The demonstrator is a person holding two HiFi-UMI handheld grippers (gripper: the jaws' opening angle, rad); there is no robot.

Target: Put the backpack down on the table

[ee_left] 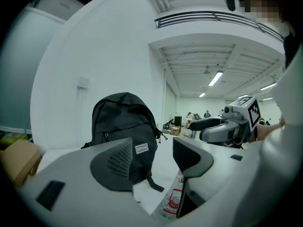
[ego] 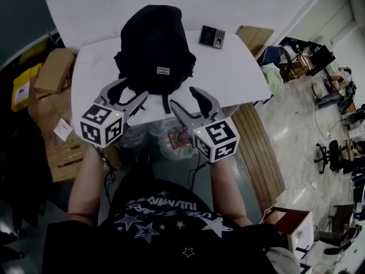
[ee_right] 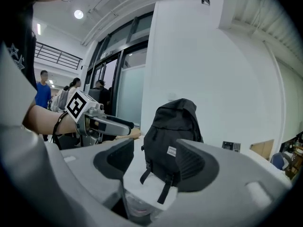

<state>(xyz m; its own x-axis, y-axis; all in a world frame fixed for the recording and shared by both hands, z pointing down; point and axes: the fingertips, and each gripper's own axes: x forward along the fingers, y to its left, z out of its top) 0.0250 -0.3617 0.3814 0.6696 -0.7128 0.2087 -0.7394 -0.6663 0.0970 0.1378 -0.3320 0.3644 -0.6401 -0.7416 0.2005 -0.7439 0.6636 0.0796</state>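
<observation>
Left tongs (ego: 135, 88) and right tongs (ego: 182, 96) agape, empty, before upright black backpack (ego: 155, 44) with small white label on table (ego: 239, 67)

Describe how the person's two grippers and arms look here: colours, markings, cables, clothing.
The left gripper and right gripper are alike: light grey curved fingers with dark ribbed pads, each carrying a white cube with black square markers and a small green light. A thin black cable trails from each along the forearm. The person wears a black short-sleeved T-shirt printed with white stars and lettering.
</observation>
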